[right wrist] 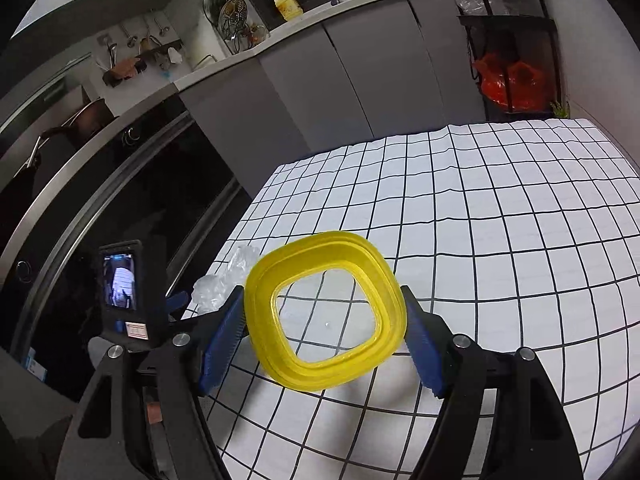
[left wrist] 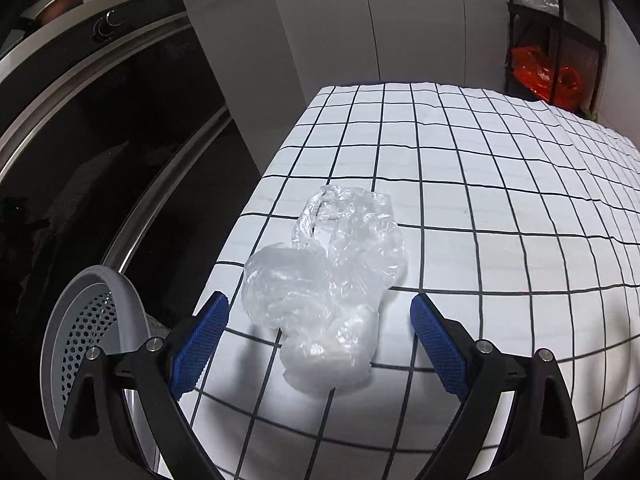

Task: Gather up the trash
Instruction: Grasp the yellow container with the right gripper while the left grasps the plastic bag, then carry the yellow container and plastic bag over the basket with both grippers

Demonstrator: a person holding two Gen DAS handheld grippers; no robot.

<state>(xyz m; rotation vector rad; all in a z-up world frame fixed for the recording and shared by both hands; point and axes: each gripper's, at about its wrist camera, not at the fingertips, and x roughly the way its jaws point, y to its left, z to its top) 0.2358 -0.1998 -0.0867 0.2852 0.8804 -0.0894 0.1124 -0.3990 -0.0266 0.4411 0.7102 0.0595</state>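
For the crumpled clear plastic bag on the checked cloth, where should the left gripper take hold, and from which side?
Grip the crumpled clear plastic bag across its bunched middle, coming down from above and the near side. The left gripper is open, its pads either side of the heap; the lump looks narrower than that gap, so closing there should gather the film.

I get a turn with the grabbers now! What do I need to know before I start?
Right gripper: shut on the yellow square container, held up above the checked tablecloth.
Left gripper: open, fingers either side of the crumpled clear plastic bag, not squeezing it.
The bag lies near the table's left edge; the perforated white bin stands just past that edge.
Done: container picked up.
Left: grab the bag, then probably drop both in the bin.
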